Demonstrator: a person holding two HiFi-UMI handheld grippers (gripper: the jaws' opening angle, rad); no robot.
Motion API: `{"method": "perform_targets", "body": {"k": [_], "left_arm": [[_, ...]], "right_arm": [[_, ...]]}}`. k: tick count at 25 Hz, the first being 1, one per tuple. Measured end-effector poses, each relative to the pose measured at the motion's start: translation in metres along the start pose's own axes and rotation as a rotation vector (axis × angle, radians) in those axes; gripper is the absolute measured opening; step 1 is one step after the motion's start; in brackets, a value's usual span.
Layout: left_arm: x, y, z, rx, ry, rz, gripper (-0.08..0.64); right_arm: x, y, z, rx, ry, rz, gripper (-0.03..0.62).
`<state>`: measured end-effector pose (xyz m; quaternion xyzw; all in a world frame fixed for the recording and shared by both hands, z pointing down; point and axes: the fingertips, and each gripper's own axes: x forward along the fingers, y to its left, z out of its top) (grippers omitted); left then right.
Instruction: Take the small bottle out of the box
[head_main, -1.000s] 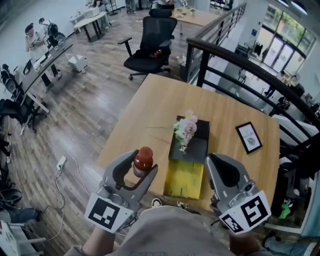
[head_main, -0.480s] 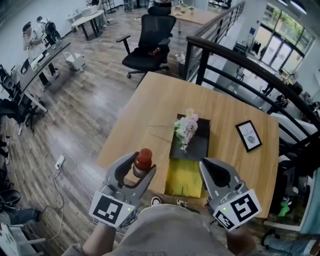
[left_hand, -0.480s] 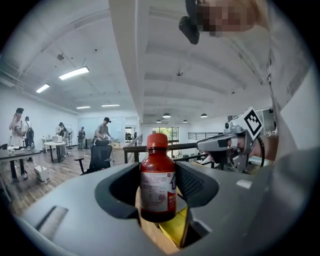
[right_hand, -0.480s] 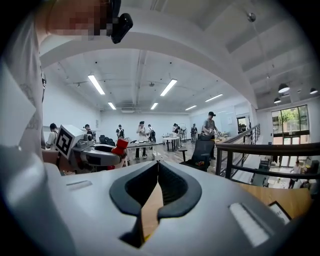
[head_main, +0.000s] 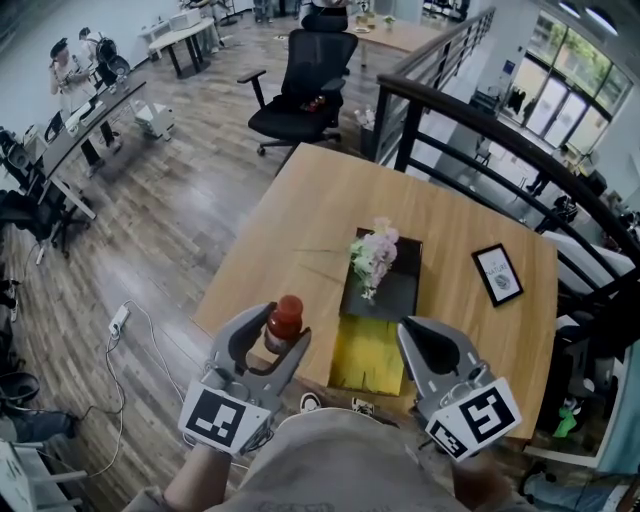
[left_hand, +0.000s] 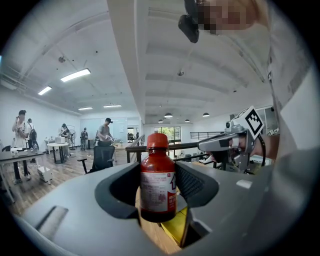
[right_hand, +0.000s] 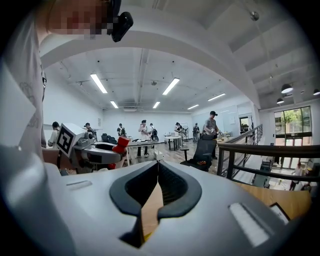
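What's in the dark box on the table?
Only a sprig of pale flowers shows in the box; the rest of its dark floor looks bare. Whatever lies under the flowers is covered. The bottle is out, held by the left hand-held gripper.

- Pale wooden rectangular counter (head_main: 330, 210): ahead of the left claw (head_main: 272, 335) and right claw (head_main: 408, 328).
- Black mesh swivel office chair (head_main: 300, 85): well beyond the left claw.
- Grey wood-plank floor (head_main: 170, 230): left of the left claw.
- Black metal stair railing (head_main: 480, 130): beyond the right claw.
- Large windows (head_main: 570, 60): far right.
- White ceiling strip lights (right_hand: 170, 86): lit.
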<state>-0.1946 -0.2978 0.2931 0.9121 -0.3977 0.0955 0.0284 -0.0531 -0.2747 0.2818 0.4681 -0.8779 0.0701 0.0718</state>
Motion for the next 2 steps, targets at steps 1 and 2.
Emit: {"method": "perform_targets", "body": {"k": [1,2], "left_arm": [[-0.0006,0.0005,0.0004,0.01,-0.001,0.005,0.219],[-0.0012,0.0011,0.0011,0.021,-0.003,0.01,0.218]], "right_arm": [[-0.0006,0.0002,0.0,-0.001,0.0,0.0,0.011],[-0.0012,0.0005,0.0,-0.002,0.0,0.001,0.011]]}}
